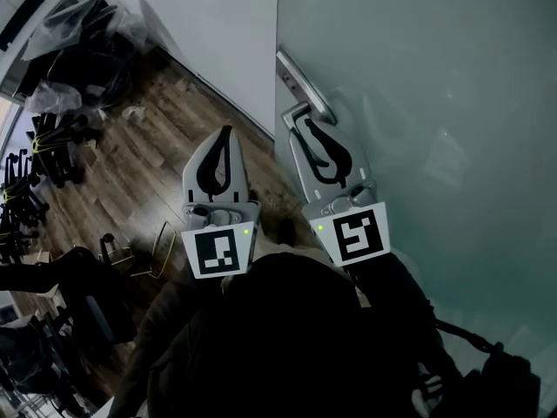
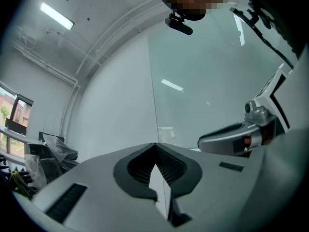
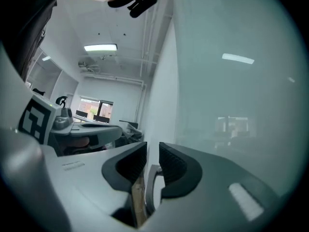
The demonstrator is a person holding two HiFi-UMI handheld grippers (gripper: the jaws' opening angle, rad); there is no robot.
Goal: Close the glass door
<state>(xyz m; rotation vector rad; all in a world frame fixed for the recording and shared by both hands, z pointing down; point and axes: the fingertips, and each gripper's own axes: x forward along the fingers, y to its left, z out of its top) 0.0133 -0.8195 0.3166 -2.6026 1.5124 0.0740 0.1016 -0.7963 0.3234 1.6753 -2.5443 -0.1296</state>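
Right gripper is up at the inner end of the door handle, jaws squeezed down to a thin slit. In the right gripper view the handle's metal sits in that slit, so it looks pinched on the lever, though honestly the bite seems shallow. Left gripper hangs just beside it over the wood floor, jaws pressed together on nothing, doing no work. The glass door fills the right side of the head view, with its free edge running up next to the white wall. I can't tell from here how much swing is left before it latches. My take on doing this step well: don't trust a tip-only pinch on smooth metal. Get the lever deeper between the ribbed pads before loading it, or it'll probably slide out. Move the door along its arc instead of yanking straight, and go slow near the end so the glass doesn't slam. Watch that you don't press the lever down by accident while pulling. The spare gripper could probably steady the glass flat-on if it wobbles, just keep it away from the closing edge.
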